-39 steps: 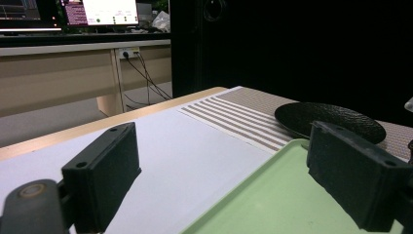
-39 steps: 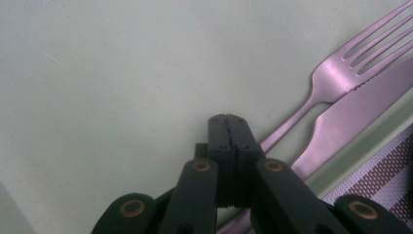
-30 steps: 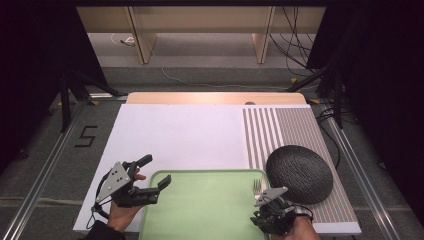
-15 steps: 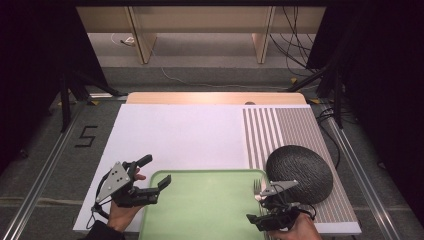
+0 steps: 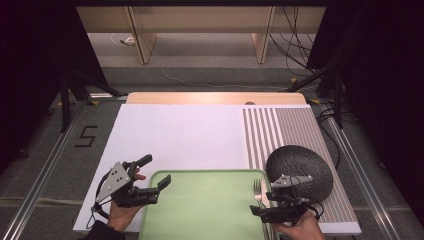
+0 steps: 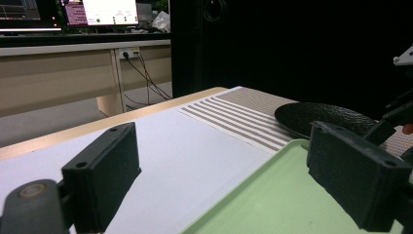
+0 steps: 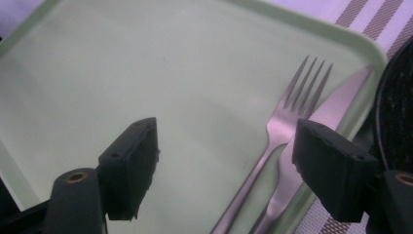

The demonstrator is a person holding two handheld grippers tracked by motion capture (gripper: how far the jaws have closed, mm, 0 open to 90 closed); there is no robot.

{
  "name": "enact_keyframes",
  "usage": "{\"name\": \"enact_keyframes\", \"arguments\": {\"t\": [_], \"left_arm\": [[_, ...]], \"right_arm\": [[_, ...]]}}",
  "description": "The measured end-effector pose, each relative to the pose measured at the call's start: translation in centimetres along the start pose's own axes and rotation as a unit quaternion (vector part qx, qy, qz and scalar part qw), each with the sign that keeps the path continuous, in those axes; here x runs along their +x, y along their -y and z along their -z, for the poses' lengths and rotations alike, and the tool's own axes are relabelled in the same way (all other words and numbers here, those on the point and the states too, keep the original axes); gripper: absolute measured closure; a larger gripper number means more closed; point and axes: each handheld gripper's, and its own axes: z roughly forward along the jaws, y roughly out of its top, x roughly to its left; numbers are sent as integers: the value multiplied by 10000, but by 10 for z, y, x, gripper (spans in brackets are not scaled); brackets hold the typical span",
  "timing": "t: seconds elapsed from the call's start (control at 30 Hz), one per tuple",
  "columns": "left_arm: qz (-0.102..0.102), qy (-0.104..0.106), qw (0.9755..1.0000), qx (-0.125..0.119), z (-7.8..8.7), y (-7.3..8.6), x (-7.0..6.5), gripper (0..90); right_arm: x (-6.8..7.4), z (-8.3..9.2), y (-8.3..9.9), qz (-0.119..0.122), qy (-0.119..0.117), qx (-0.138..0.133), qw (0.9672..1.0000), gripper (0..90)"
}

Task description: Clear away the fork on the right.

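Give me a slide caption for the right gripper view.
Open right gripper hovering over a green tray, with a fork and knife lying side by side along its edge.

Lab: black curtains, monitors, floor cables.

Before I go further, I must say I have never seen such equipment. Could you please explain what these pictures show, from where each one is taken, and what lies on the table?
No robot is here: a person holds a two-jaw tool in each hand. One picture looks down from above the table. There the left gripper and the right gripper both hold nothing, jaws apart. The other two pictures come from small cameras riding on each tool, looking along its black jaws. On the table lies a green tray holding a fork and a knife at its right edge. Beside it, on a striped mat, sits a dark round plate.
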Motion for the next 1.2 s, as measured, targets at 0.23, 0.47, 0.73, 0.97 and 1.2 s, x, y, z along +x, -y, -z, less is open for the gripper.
{"name": "enact_keyframes", "arguments": {"t": [0.23, 0.47, 0.73, 0.97, 1.2], "left_arm": [[1, -2, 10000, 2, 0, 0, 0, 116], [3, -4, 10000, 0, 0, 0, 0, 115], [2, -6, 10000, -2, 0, 0, 0, 116], [13, -9, 10000, -2, 0, 0, 0, 116], [14, -17, 10000, 2, 0, 0, 0, 116]], "right_arm": [[-6, 8, 0, -251, 134, -360, 9989, 239], [-13, 13, 1, -356, 183, -568, 9976, 223], [-21, 18, 3, -547, 240, -721, 9956, 192], [-31, 23, 6, -808, 263, -860, 9927, 184], [-40, 28, 10, -1109, 258, -979, 9887, 166]]}}
